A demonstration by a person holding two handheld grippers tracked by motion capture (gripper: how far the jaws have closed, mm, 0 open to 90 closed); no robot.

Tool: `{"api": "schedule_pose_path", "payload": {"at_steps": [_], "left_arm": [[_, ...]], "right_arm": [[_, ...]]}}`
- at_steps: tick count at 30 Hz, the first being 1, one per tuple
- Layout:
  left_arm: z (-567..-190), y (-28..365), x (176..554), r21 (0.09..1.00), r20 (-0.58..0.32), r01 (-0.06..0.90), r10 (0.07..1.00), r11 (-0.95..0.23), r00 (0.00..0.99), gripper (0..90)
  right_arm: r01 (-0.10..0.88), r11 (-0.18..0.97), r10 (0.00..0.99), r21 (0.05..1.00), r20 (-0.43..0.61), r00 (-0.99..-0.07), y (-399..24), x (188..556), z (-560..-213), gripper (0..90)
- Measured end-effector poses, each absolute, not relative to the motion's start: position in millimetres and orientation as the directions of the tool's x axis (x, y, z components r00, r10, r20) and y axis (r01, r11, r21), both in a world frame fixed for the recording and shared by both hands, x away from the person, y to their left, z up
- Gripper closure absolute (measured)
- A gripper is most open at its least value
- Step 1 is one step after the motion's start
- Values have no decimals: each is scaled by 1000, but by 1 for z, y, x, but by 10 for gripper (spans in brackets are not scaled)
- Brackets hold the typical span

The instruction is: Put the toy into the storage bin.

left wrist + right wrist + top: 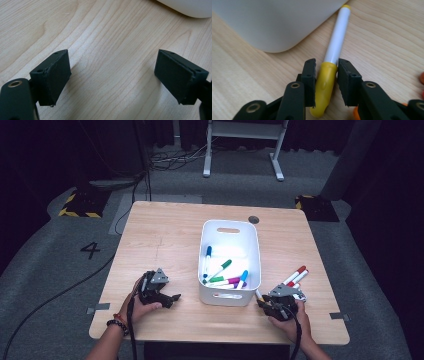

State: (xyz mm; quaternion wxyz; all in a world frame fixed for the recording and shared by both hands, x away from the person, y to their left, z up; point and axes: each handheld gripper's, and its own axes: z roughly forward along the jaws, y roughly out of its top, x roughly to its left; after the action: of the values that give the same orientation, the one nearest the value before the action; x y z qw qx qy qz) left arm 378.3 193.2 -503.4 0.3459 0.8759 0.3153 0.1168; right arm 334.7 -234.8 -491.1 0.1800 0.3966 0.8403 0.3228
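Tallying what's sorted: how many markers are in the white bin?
5: left blue marker, centre green marker, low green marker, purple marker, right blue marker; others may be hidden.

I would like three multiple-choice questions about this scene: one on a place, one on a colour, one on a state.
1. Where does the yellow marker lie?
A. On the table beside the bin
B. Inside the bin
C. On the floor

2. What colour is the bin?
A. Blue
B. White
C. Black

3. How do the jaws of the left gripper stand?
A. Closed on a marker
B. Closed on the bin's rim
C. Wide apart with nothing between them

Answers:
1. A, since the right gripper view shows the marker on the wood of the table, next to the bin's rounded corner, with the right gripper closed on its cap.
2. B, since the high view shows a white bin with markers in it.
3. C, since the left gripper view shows bare wood between the two pads.
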Motion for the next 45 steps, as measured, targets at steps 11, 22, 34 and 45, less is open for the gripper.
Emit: {"api": "schedule_pose_path", "payload": {"at_steps": [11, 22, 34, 45], "left_arm": [[-503, 193, 378, 680, -13, 471, 633, -562, 774, 138], [-503, 193, 378, 680, -13, 471, 633, -562, 774, 138], [-503, 193, 378, 680, -14, 472, 633, -562, 774, 138], [-503, 193, 378, 680, -13, 472, 633, -562, 774, 138]], "right_arm": [[552, 464, 828, 693, -116, -549, -238, 336, -492, 741], [536, 460, 834, 708, -138, -534, -242, 338, -488, 753], [495, 393, 853, 775, -106, -512, -265, 339, -462, 752], [441, 394, 835, 806, -115, -538, -278, 345, -441, 753]]}}
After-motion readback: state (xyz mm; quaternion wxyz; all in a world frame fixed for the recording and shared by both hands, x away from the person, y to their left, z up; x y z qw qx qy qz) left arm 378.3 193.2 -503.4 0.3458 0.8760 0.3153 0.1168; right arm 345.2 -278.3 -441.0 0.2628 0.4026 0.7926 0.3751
